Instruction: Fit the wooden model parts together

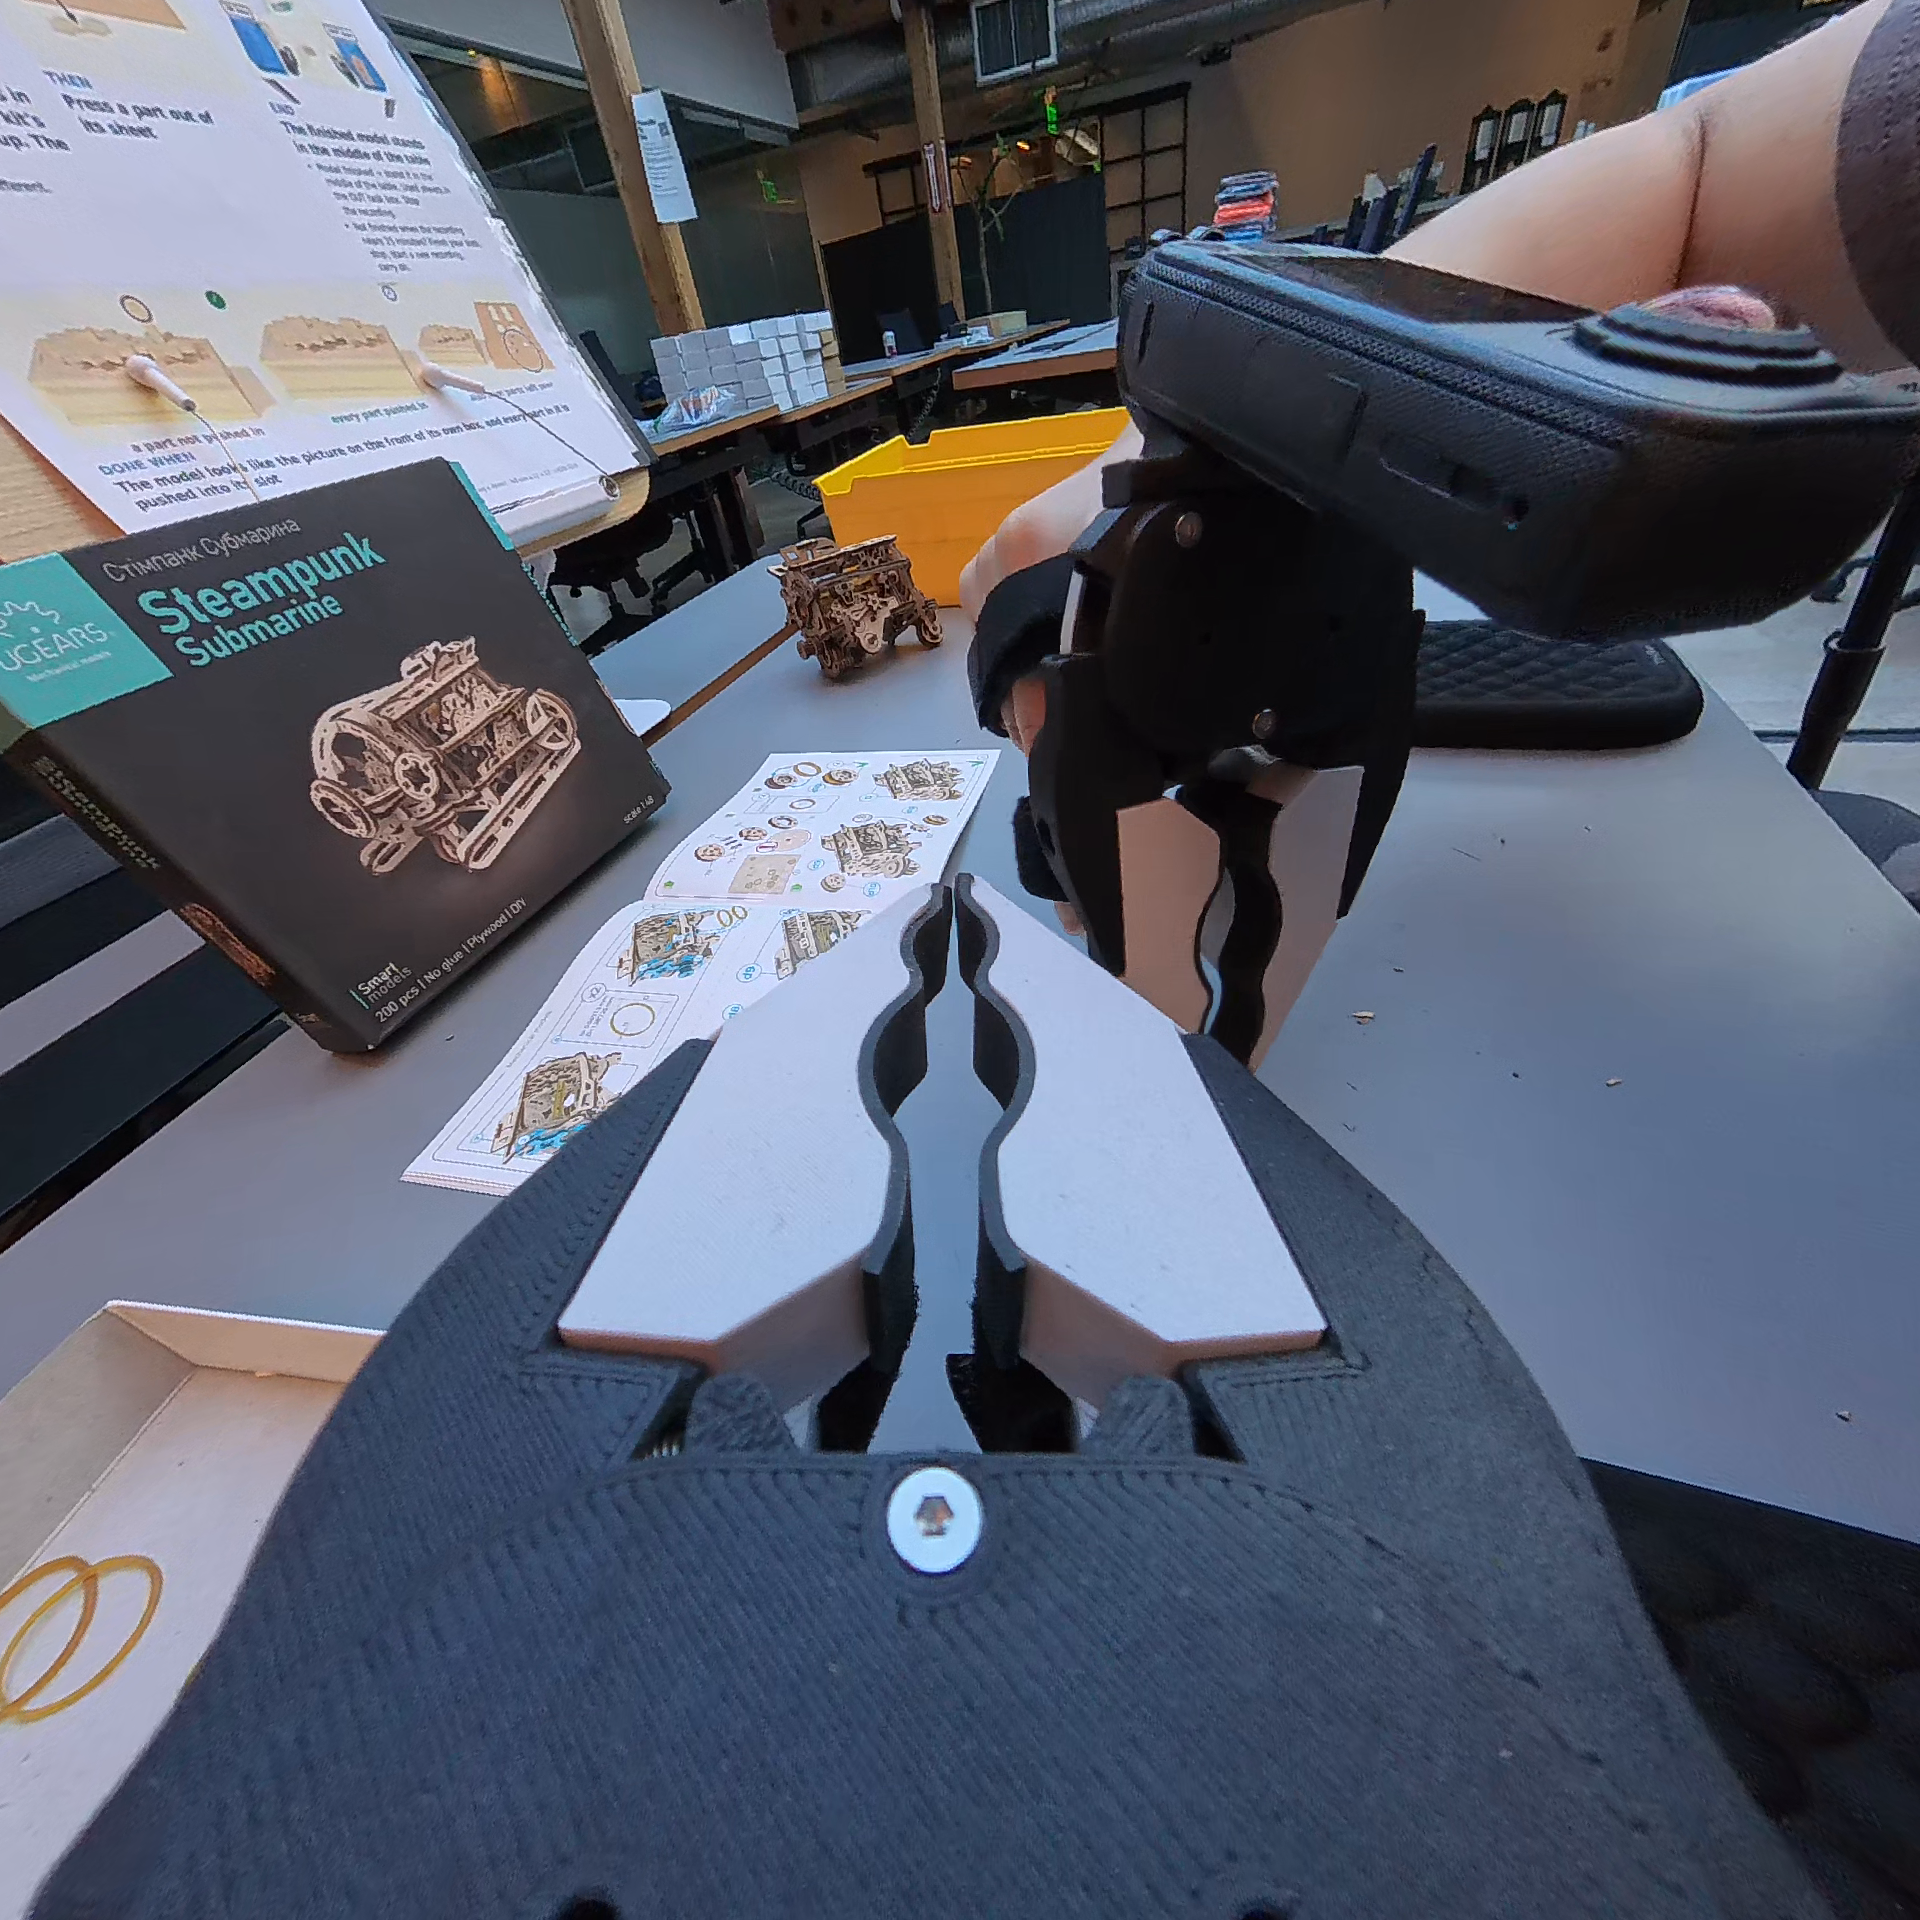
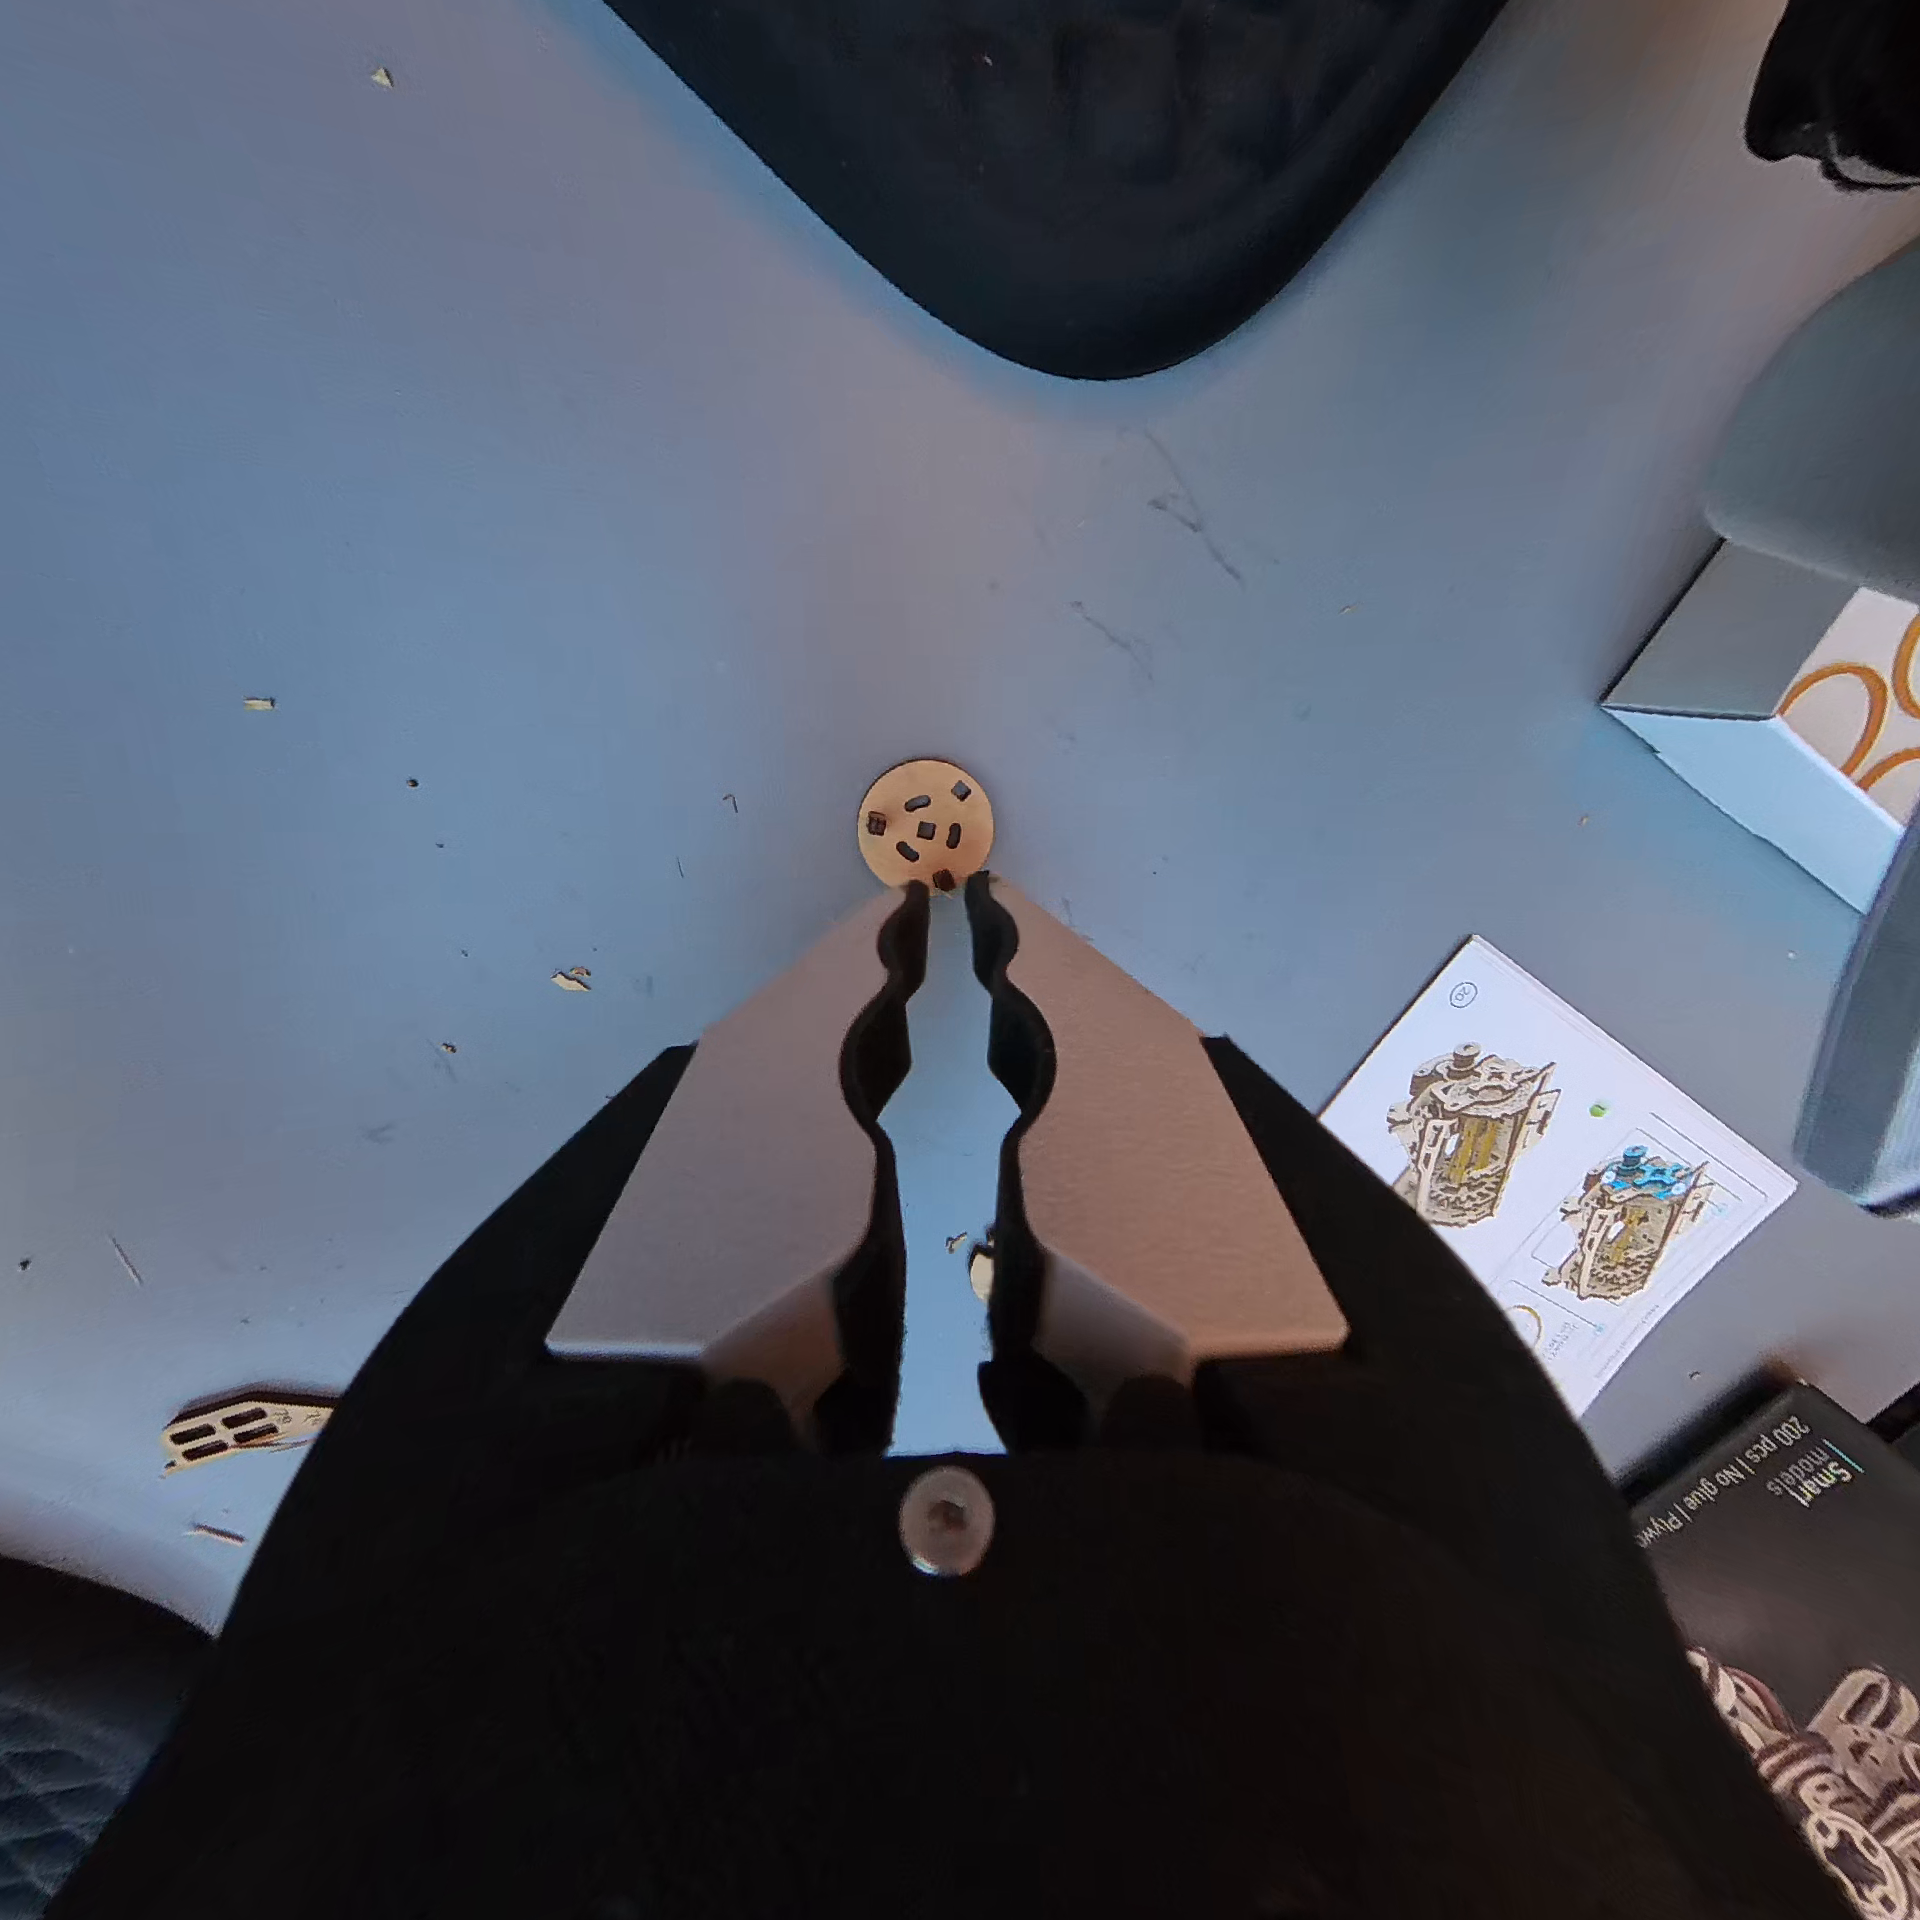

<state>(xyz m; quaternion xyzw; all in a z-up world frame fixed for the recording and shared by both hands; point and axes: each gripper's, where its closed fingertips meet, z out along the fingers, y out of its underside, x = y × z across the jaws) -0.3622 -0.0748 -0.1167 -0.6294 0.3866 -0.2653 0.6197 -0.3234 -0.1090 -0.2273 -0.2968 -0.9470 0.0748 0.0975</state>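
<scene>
A small round wooden disc [image 2: 925, 826] with dark slots lies flat on the grey table [image 2: 520, 520]. My right gripper [image 2: 945, 890] points straight down at it, its jaws a narrow gap apart and its tips at the disc's near edge, holding nothing. It also shows in the left wrist view [image 1: 1231, 1023]. My left gripper [image 1: 954, 891] is shut and empty, held above the table. A built wooden model [image 1: 852, 603] stands far back on the table. A flat slotted wooden piece [image 2: 244, 1423] lies to the lower left of my right gripper.
The dark model box [image 1: 332, 748] stands propped at the left, with an open instruction booklet [image 1: 748, 935] beside it. There is a white tray [image 1: 104, 1455] with rubber bands, a yellow bin [image 1: 966, 488], a black padded mat [image 2: 1039, 156], and an instruction board [image 1: 260, 260]. About 12 centimetres separates my left fingertips from my right.
</scene>
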